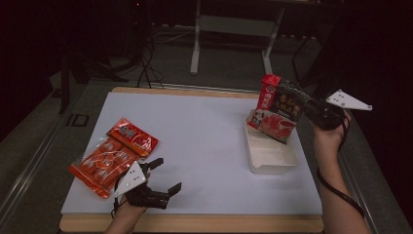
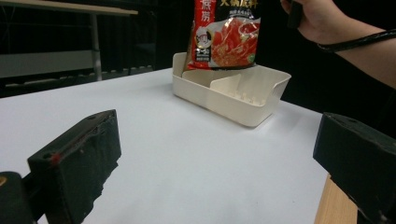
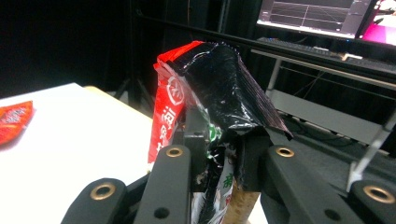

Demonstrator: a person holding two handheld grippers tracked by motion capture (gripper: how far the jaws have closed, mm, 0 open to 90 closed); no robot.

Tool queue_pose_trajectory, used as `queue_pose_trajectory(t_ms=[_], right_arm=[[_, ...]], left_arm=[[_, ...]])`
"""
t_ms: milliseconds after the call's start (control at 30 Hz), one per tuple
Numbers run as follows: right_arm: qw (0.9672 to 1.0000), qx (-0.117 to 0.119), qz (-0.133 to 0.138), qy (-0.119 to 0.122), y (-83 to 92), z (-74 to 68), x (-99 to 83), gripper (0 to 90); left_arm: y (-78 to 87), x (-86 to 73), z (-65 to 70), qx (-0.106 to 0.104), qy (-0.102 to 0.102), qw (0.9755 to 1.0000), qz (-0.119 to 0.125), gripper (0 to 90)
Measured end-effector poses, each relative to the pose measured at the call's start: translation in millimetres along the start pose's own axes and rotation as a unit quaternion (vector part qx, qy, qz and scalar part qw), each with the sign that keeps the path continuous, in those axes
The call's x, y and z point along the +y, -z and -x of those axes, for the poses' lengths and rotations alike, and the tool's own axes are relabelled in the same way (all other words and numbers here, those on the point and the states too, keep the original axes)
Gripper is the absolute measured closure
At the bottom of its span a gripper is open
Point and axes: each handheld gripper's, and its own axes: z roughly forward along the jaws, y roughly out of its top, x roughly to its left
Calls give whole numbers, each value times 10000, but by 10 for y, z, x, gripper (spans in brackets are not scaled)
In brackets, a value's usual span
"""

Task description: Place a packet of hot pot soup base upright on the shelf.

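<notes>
My right gripper is shut on a red and black soup-base packet, pinching its black top edge. The packet hangs upright with its lower edge over the far end of a cream divided tray; whether it touches the tray I cannot tell. In the right gripper view the crumpled packet sits between the two black pads. My left gripper rests near the table's front left edge, open with nothing between its fingers. Beside it lies a flat orange snack bag.
The tray stands at the right of the white table top, with a divider inside. The wooden table edge runs along the front. A desk frame and a lit monitor stand beyond the table in the dark.
</notes>
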Motion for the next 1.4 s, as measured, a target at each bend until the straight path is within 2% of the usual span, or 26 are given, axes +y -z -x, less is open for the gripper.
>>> queue_pose_trajectory(t_ms=[267, 367, 433, 600, 667, 800, 900, 1033, 1133, 1233, 1400], right_arm=[[9997, -32, -169, 179, -137, 50, -52, 777], [9996, 25, -197, 184, -169, 65, -67, 777], [9997, 109, -179, 120, -179, 74, -75, 777], [9986, 334, -341, 207, -245, 39, -101, 774], [9984, 398, -316, 240, -265, 30, -109, 771], [9970, 690, -275, 201, -305, 38, -118, 766], [9967, 745, -279, 143, -319, 34, -120, 767], [9969, 652, -356, 251, -307, 53, -131, 772], [9971, 632, -353, 245, -289, 81, -118, 771], [9972, 669, -281, 191, -283, 119, -104, 770], [9965, 712, -391, 207, -345, 138, -120, 771]], left_arm=[[18, 5, 1, 10, 0, 10000, 68, 16], [25, 7, -5, 26, 17, 10000, 69, 16], [29, 6, -7, 36, 18, 10000, 67, 16], [29, 2, -11, 21, 27, 10000, 73, 15], [28, 0, -10, 24, 29, 10000, 66, 15], [25, -4, -10, 14, 54, 10000, 63, 15], [21, -9, -10, 8, 63, 10000, 64, 15], [22, -14, -10, -10, 76, 10000, 47, 15], [28, -10, -14, -7, 98, 9999, 69, 15], [30, -5, -13, 1, 84, 9999, 71, 15], [36, -11, -12, 12, 104, 9999, 80, 16]])
